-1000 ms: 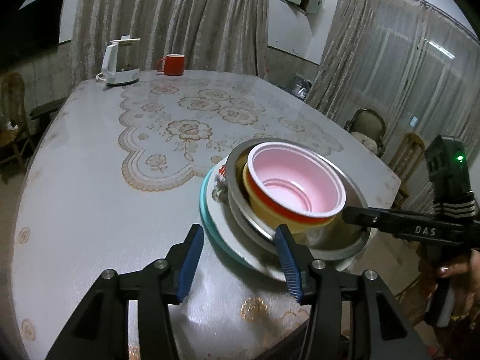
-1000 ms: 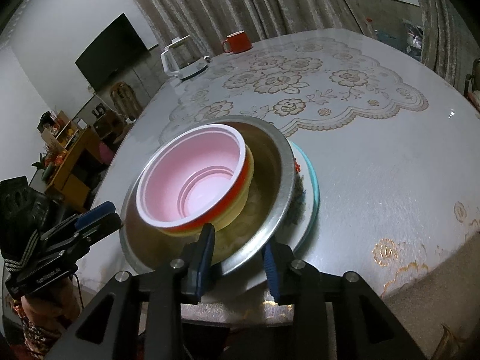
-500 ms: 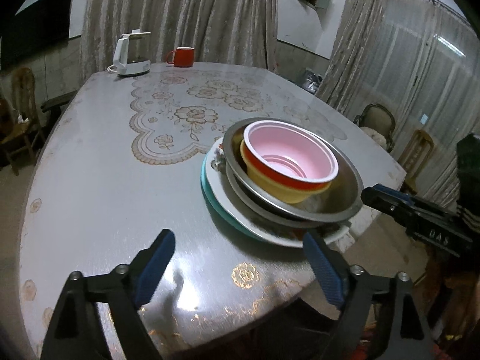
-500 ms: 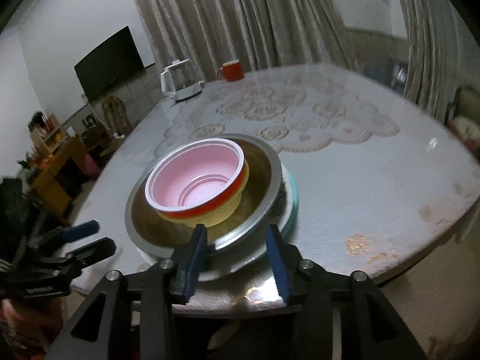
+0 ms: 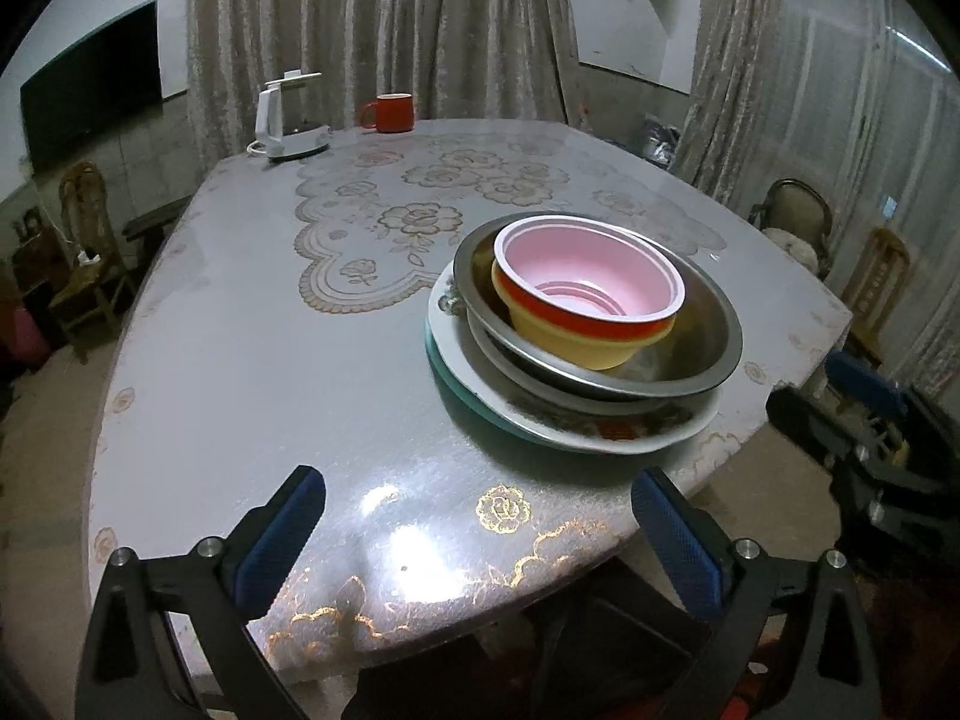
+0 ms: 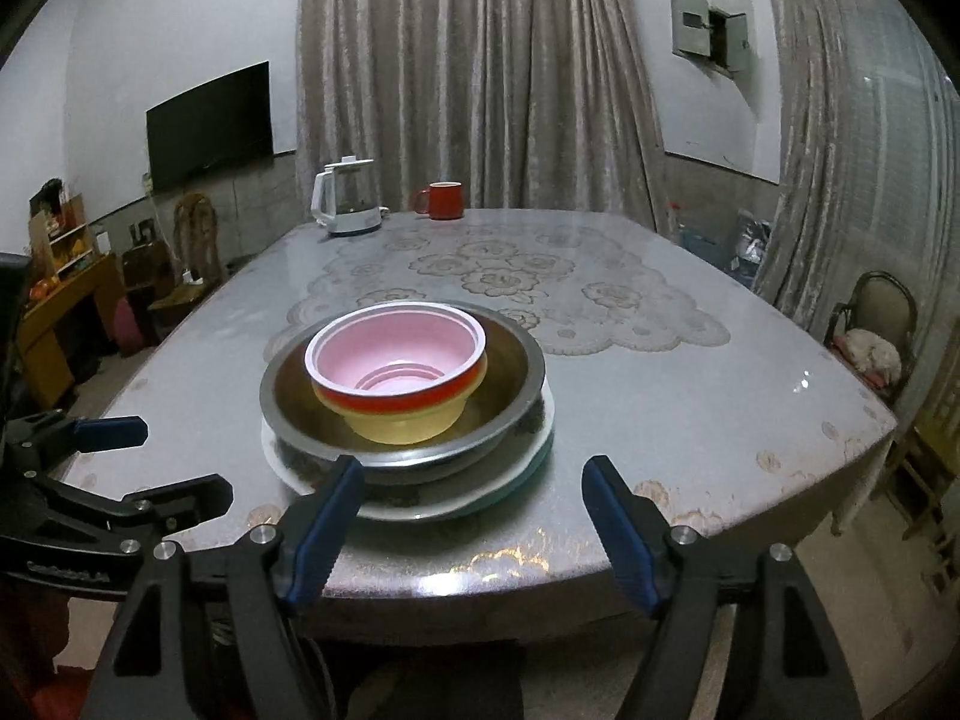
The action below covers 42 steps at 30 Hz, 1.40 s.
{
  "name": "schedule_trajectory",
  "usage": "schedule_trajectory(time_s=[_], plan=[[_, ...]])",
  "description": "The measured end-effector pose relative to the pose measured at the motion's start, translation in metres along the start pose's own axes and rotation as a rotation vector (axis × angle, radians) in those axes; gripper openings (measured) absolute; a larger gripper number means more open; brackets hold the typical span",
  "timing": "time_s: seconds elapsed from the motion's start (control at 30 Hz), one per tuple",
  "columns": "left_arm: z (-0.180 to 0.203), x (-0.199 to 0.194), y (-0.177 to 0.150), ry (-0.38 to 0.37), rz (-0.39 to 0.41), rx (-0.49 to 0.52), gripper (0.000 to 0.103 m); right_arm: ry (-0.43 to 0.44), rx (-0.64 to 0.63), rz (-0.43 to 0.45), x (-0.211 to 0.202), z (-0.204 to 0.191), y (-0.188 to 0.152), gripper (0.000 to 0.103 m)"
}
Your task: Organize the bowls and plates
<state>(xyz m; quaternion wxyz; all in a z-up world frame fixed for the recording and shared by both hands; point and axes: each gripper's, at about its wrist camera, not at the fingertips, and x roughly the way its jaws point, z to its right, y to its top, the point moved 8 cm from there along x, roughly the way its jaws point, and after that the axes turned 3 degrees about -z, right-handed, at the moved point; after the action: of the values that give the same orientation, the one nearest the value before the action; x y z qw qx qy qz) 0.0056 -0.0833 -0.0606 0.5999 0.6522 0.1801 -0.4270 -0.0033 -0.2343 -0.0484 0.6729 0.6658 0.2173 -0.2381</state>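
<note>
Bowl stack (image 6: 408,396), beyond open fingers (image 6: 324,516), untouched

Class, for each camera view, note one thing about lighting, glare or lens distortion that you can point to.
Left wrist view: bright glare patches on the glossy table near its front edge, and black fisheye corners. Right wrist view: dim, warm room light, curtains and walls bowed by the lens, fainter glints along the table's near edge.
</note>
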Motion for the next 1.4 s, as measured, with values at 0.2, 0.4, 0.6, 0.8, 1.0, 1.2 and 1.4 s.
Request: schedule_trajectory(time_s=[0.2, 0.4, 0.6, 0.8, 1.0, 1.2, 1.4], plan=[[-0.004, -0.006, -0.002, 0.047, 0.017, -0.003, 0.103, 0.007, 0.02, -0.028, 0.001, -0.005, -0.011, 0.076], [-0.002, -0.015, 0.0, 0.119, 0.058, 0.034, 0.103, -0.014, 0.01, -0.026, 0.001, -0.007, -0.012, 0.076], [-0.003, -0.019, 0.003, 0.081, 0.082, 0.017, 0.103, -0.023, 0.018, -0.032, 0.0, -0.005, -0.013, 0.076], [-0.002, -0.016, 0.003, 0.12, 0.073, 0.033, 0.103, -0.021, 0.015, -0.032, 0.0, -0.006, -0.012, 0.076], [-0.002, -0.016, 0.003, 0.129, 0.072, 0.037, 0.103, -0.023, 0.019, -0.04, 0.001, -0.005, -0.013, 0.076], [-0.003, -0.014, 0.003, 0.129, 0.066, 0.037, 0.103, -0.023, 0.017, -0.041, 0.001, -0.005, -0.013, 0.076], [-0.004, -0.012, 0.003, 0.124, 0.061, 0.036, 0.103, -0.027, 0.021, -0.041, 0.002, -0.004, -0.013, 0.076]])
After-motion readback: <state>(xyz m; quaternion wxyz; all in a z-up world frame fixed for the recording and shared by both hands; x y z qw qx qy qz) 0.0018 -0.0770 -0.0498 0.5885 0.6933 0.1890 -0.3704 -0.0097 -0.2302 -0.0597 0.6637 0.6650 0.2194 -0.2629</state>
